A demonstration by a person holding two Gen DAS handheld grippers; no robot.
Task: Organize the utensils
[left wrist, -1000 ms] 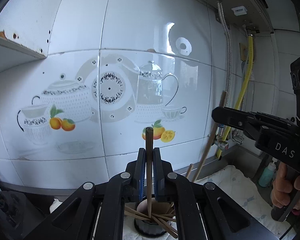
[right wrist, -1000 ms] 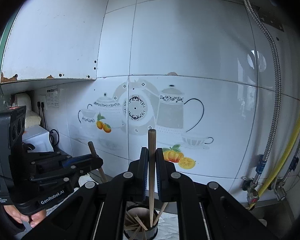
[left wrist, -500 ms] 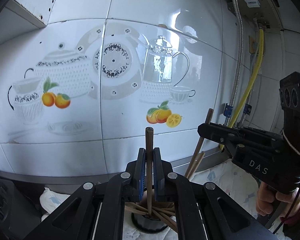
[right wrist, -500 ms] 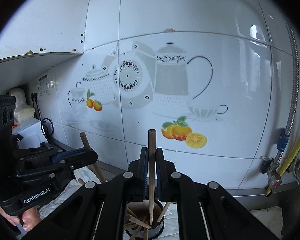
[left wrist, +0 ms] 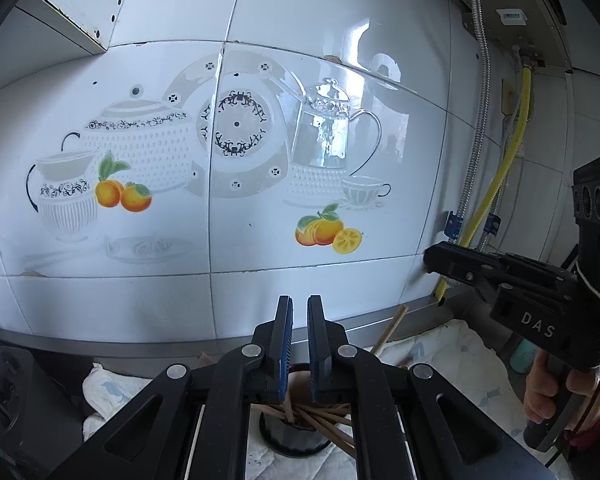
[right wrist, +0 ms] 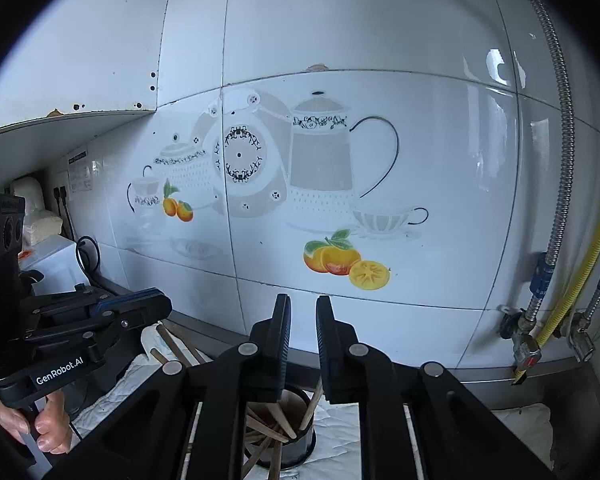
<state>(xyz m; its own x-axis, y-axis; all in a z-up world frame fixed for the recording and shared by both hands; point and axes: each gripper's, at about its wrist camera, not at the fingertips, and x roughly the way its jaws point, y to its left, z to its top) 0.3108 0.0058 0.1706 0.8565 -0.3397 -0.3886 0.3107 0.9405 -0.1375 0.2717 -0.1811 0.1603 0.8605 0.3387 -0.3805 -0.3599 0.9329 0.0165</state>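
Note:
A dark round holder [left wrist: 292,440] [right wrist: 300,438] stands on a white cloth and holds several wooden chopsticks [left wrist: 320,420] [right wrist: 278,420] leaning criss-cross. My left gripper [left wrist: 299,300] hangs just above the holder with its jaws a narrow slit apart and nothing between them. My right gripper [right wrist: 303,300] is also over the holder; its jaws are opening and are empty. Each gripper shows in the other's view: the right gripper [left wrist: 430,258] at the right, the left gripper [right wrist: 164,304] at the left. More chopsticks [left wrist: 392,328] [right wrist: 172,344] lie slanted beyond the holder.
A tiled wall with a teapot picture is close behind. A yellow hose [left wrist: 496,184] [right wrist: 580,292], metal pipes and valves [right wrist: 526,350] run down the right. A black appliance [left wrist: 4,400] is at the left and a teal bottle [left wrist: 522,356] at the right. The white cloth [left wrist: 460,360] covers the counter.
Each gripper held an upright chopstick between its jaws; both chopsticks are gone from the jaws now. Both grippers sank toward the holder and their jaws parted, the right wider.

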